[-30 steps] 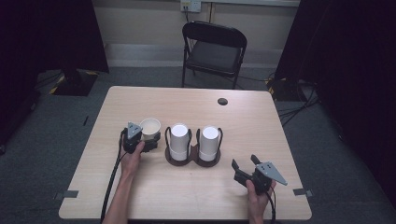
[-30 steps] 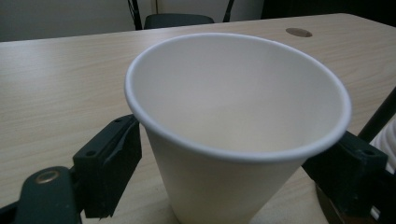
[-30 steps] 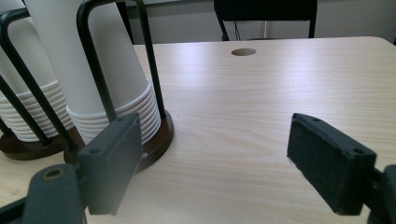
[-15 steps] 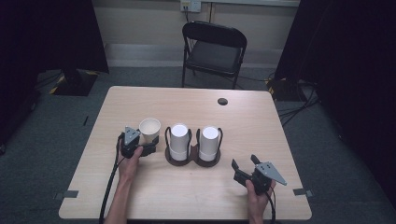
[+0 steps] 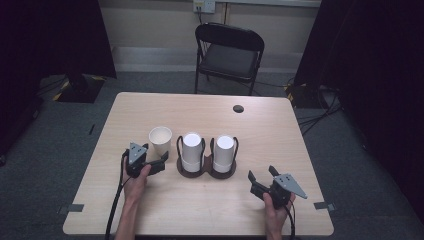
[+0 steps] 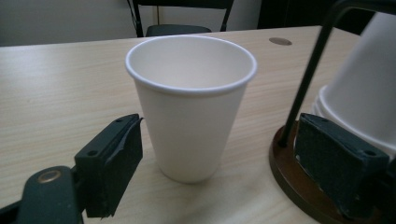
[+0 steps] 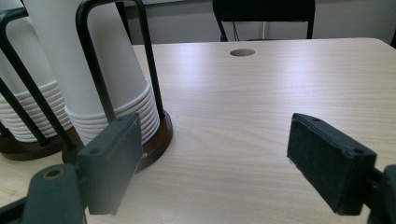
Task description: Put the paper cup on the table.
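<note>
One loose paper cup (image 5: 160, 140) is standing upright on the table (image 5: 300, 150), mouth up, and you are now backing your left gripper (image 5: 161, 167) away from it toward six o'clock. A second ago that gripper was right up against the cup at about nine o'clock of the holder; now its jaws are spread wide and gripping nothing, with the cup (image 6: 190, 105) standing free between and just beyond them in the left gripper view. To my eye that means the cup is placed and released, so this step looks finished. The cup is sitting just beside the cup holder (image 5: 206, 170), at its ten o'clock, apart from it. Two inverted stacks of cups (image 5: 192, 150) are resting inside the holder's black wire loops. Your right gripper (image 5: 264, 180) is idling at roughly four o'clock of the holder, jaws wide apart and empty, and it has not moved. No brand, label or writing is readable on the cups, holder or table.
</note>
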Motion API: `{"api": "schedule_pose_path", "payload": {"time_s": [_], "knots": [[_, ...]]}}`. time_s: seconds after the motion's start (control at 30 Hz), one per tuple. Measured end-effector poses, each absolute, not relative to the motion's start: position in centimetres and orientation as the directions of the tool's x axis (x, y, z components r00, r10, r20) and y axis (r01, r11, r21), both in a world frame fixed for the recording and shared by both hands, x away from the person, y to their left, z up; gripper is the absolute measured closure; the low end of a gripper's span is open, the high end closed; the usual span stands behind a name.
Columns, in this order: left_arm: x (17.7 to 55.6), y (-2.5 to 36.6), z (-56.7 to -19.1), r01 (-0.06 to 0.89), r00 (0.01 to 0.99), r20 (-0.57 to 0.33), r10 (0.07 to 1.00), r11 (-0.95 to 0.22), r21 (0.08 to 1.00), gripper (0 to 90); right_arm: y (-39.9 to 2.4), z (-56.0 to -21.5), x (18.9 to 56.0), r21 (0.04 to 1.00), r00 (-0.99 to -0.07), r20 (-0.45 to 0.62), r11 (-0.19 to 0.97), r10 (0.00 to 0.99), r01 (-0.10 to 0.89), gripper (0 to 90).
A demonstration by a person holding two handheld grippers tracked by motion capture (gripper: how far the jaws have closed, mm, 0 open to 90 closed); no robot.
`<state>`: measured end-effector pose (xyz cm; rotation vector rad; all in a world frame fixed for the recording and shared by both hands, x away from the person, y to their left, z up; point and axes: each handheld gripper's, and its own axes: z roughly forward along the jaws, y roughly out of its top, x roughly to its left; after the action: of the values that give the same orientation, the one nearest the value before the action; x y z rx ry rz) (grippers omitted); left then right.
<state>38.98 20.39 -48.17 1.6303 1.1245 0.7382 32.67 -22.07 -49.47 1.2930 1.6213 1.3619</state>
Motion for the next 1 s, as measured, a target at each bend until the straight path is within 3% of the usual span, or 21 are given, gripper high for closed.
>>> {"api": "schedule_pose_path", "payload": {"time_s": [1.0], "knots": [[31.6, 17.3, -47.1, 0.258, 0.413, -0.01, 0.911, -0.106, 0.96, 15.4, -22.1, -49.5, 32.6, 0.962, -0.303, 0.116, -0.031, 0.946, 0.271, 17.5]]}}
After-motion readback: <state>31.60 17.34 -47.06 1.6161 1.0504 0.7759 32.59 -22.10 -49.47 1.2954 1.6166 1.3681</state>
